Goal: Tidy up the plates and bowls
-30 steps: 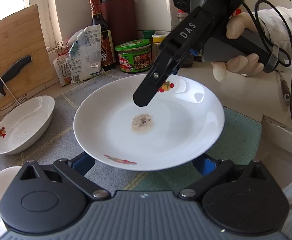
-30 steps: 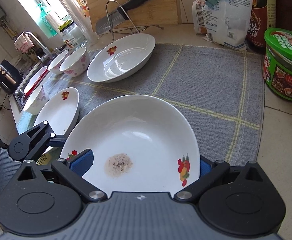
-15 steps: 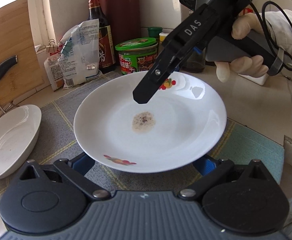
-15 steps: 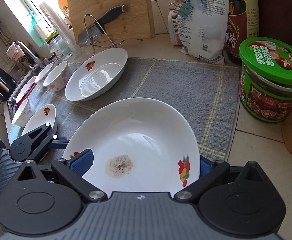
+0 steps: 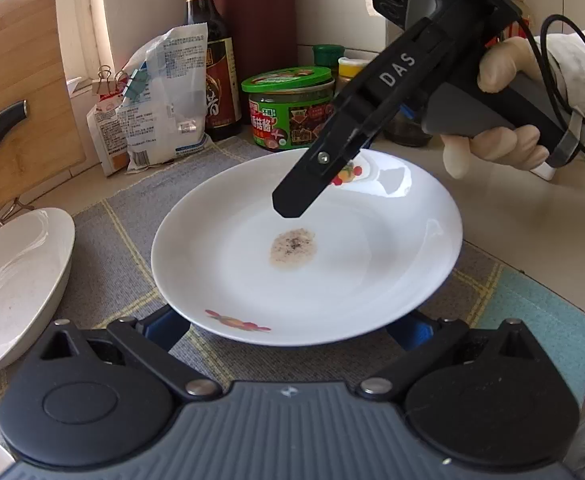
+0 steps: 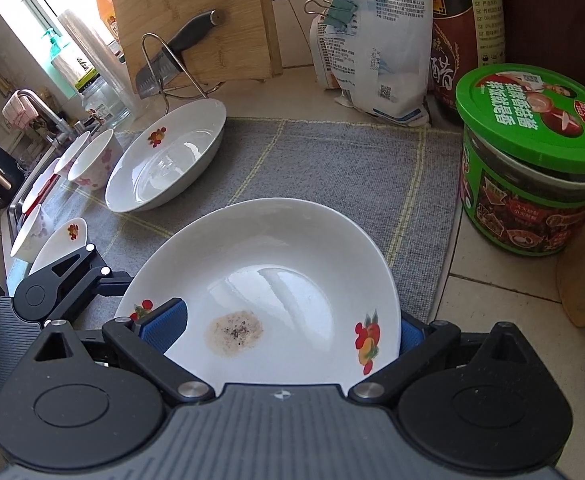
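A white plate (image 5: 332,264) with fruit prints and a speckled brown stain sits between both grippers, held above the grey mat (image 5: 104,248). It also shows in the right wrist view (image 6: 284,280). My right gripper (image 6: 280,328) is shut on its rim, one finger (image 5: 312,176) over the plate. My left gripper (image 5: 288,326) sits at the plate's near edge, its blue pads under the rim, jaws wide. A deep white dish (image 6: 168,164) lies on the mat to the left. Small bowls (image 6: 92,156) and a small plate (image 6: 60,240) stand further left.
A green-lidded jar (image 6: 532,160), a dark sauce bottle (image 5: 212,64), a clipped white bag (image 6: 380,32), and a cutting board with a knife on a wire rack (image 6: 188,40) line the back. A sink with tap (image 6: 40,112) is at far left.
The plate and both grippers have moved to the right along the mat, toward the jar and bottle. The deep dish and small bowls have slid away to the left in both views.
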Tool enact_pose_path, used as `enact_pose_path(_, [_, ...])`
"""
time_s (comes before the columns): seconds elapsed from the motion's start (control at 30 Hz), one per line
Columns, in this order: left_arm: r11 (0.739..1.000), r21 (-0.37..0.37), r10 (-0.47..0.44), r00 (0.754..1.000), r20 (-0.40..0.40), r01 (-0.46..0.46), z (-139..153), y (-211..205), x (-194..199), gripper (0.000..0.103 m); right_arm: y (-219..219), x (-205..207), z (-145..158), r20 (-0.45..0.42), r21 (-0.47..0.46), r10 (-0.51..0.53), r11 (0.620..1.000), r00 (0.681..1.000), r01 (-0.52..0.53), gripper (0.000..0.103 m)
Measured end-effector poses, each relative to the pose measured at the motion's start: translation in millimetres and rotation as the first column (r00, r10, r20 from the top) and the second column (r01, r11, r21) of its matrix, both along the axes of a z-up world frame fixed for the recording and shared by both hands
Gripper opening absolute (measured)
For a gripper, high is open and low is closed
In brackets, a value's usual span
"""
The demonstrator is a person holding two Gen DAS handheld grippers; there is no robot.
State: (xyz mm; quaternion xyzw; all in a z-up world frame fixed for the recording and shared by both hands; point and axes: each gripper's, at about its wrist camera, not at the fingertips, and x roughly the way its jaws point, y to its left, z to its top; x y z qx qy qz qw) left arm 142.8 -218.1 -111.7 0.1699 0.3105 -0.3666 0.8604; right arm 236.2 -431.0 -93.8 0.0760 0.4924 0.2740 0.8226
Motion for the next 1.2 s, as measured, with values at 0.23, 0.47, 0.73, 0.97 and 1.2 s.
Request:
enact_pose_path(0.23, [1.0, 0.011, 0.004, 1.0, 0.011, -0.004, -1.4, -1.1, 2.6, 0.102, -2.5, 1.7, -1.9, 0.009, 0.003, -0.007, 1.0, 1.0, 0.007, 0.103])
enact_pose_path(0.47, [1.0, 0.02, 0.004, 1.0, 0.009, -0.004, -1.4, -0.5, 2.3, 0.102, -0.8, 0.3, -1.2, 0.019, -0.011, 0.001, 1.0, 1.0, 0.0, 0.103])
enact_pose_path(0.73, [1.0, 0.013, 0.001, 1.0, -0.027, -0.001, -0.1, 0.7, 1.1, 0.102, 0.3, -2.2, -1.5, 0.027, -0.026, -0.012, 1.0, 1.0, 0.013, 0.103])
enact_pose_path(0.97, [0.999, -0.002, 0.042, 0.998, -0.04, -0.043, 2.7, 9.7, -7.2, 0.102, 1.1, -10.4, 7.7, 0.056, -0.082, -0.032, 0.996, 0.998, 0.037, 0.103])
enact_pose_path(1.2, [0.994, -0.042, 0.1, 0.995, -0.017, -0.1, 28.8, 27.2, -27.0, 0.102, 10.1, -35.5, 39.4, 0.176, -0.168, -0.021, 0.985, 0.984, 0.051, 0.103])
